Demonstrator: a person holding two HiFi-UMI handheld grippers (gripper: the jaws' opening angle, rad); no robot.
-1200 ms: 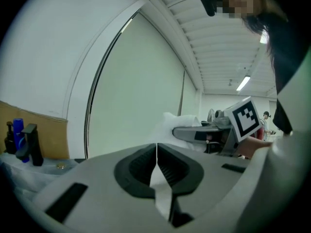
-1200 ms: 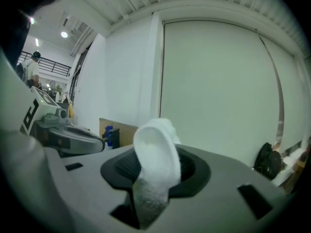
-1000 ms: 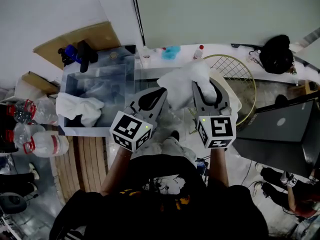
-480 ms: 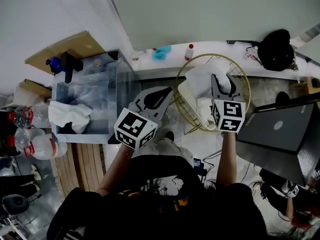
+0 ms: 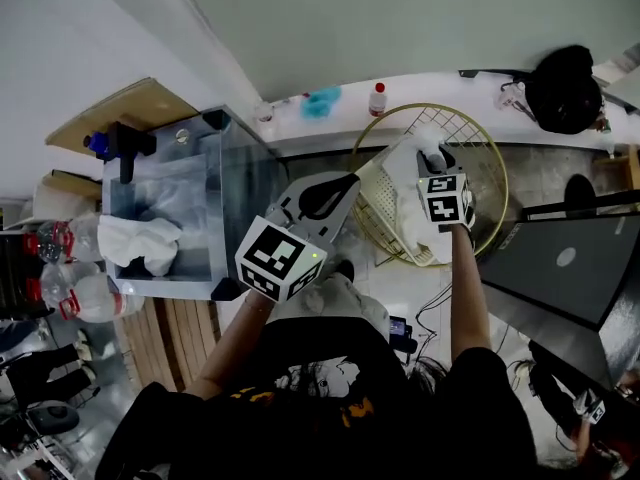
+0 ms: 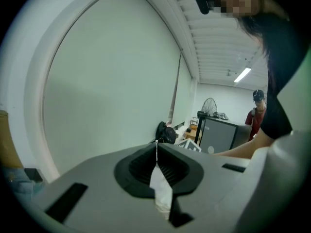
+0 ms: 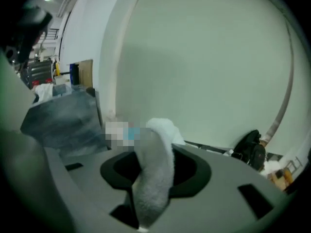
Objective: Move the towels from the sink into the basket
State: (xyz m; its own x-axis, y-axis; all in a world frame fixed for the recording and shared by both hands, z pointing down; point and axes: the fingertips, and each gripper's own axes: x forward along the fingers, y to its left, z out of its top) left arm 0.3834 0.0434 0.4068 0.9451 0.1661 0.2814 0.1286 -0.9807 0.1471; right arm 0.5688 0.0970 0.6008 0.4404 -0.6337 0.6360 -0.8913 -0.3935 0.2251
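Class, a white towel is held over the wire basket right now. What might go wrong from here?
1. The held towel, pinched in the right tongs, hangs close to the near side of the basket. Released here, it may drape over the rim or slide out.
2. A second towel lies in the sink. Stopping now would leave the task unfinished.

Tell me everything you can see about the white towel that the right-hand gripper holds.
The towel is white, soft and fluffy-looking, like terry cloth. It is bunched into a thick fold pinched between the jaws of the right gripper, curling up above them and hanging down below. It is held over the round wire basket, and its lower part droops inside the rim. Whether it touches anything there cannot be told.
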